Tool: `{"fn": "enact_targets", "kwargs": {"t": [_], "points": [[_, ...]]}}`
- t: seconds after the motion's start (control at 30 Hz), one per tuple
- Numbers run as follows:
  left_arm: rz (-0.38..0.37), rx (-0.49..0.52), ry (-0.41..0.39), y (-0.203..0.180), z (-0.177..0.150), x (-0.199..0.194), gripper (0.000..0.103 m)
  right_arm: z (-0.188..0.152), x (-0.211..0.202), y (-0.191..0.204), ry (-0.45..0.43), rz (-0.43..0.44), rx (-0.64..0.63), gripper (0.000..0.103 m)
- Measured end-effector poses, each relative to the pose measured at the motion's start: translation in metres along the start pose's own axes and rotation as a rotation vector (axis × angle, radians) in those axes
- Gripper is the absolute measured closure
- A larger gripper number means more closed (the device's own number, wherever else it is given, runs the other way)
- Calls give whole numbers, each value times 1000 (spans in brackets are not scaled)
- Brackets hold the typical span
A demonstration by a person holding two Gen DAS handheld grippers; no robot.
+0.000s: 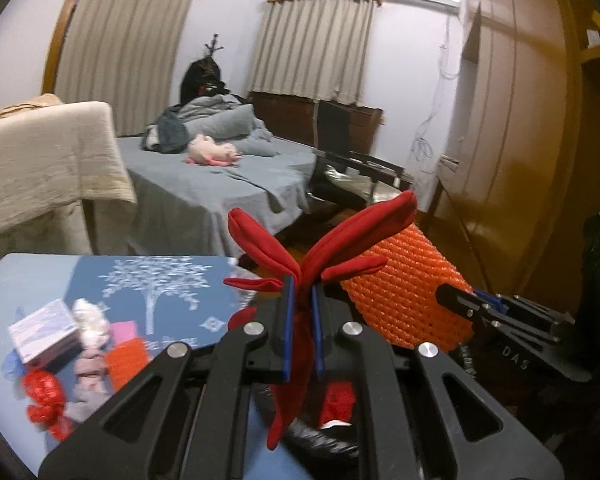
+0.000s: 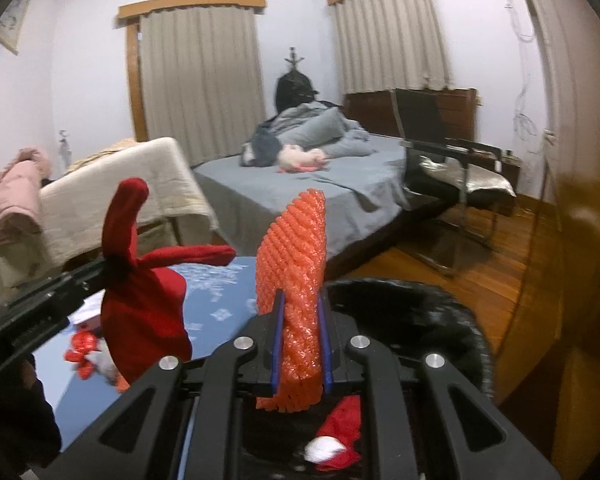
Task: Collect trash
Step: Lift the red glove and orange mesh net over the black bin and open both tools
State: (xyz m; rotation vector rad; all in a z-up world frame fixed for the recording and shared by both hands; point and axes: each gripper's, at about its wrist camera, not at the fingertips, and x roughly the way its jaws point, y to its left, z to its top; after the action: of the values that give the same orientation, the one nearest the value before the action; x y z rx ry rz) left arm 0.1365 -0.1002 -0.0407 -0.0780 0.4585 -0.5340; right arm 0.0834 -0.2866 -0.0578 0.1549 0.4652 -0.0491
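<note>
My left gripper [image 1: 301, 292] is clamped tight on a red glove [image 1: 300, 256], the blue pads pinching the cloth so that its floppy fingers fan out above the jaws and the cuff hangs down below them. My right gripper [image 2: 301, 312] is closed on a piece of orange foam netting [image 2: 296, 264], which stands upright between the pads and pokes out above and below them. From the left wrist I can see the right gripper just to my right with that orange netting bulging beside the glove; from the right wrist the glove shows to my left, held up on the other gripper's black arm. Directly beneath both grippers is a black bin bag [image 2: 420, 320] with its dark rim open, and inside it lie some red scraps [image 2: 342, 420] and a bit of white. To the left sits a blue table [image 1: 32, 276] with a white tree print, and on it more litter is piled together: a small white box [image 1: 44, 328], crumpled tissue [image 1: 90, 316], a red shiny wrapper [image 1: 44, 396] and flat pink and orange pieces. Beyond the table is a bed [image 1: 204, 184] with a grey sheet, rumpled bedding and a pink soft toy [image 1: 214, 154], a cream cover draped over furniture on the left, a black chair [image 2: 452, 160] on the wooden floor, and curtained windows behind.
</note>
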Motion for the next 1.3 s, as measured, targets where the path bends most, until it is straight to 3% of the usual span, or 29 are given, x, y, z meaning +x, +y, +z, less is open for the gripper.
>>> {"fn": "enact_targets", "kwargs": {"t": [0.23, 0.57, 0.7, 0.8, 0.97, 1.13, 1.3], "points": [[-82, 18, 37, -32, -6, 39, 95, -7, 2, -39, 20, -88, 42, 88], [-131, 33, 116, -50, -22, 83, 95, -22, 9, -71, 62, -145, 82, 88], [-140, 30, 145, -51, -28, 92, 86, -28, 11, -75, 83, -158, 88, 85], [-137, 19, 158, -43, -32, 94, 68, -29, 14, -78, 91, -167, 92, 75], [-107, 25, 150, -32, -30, 84, 62, -30, 15, -76, 84, -173, 93, 59], [-39, 43, 106, -14, -26, 67, 43, -26, 12, -65, 57, -175, 76, 24], [31, 30, 71, 8, -24, 47, 30, -20, 11, -48, 34, -150, 64, 9]]}}
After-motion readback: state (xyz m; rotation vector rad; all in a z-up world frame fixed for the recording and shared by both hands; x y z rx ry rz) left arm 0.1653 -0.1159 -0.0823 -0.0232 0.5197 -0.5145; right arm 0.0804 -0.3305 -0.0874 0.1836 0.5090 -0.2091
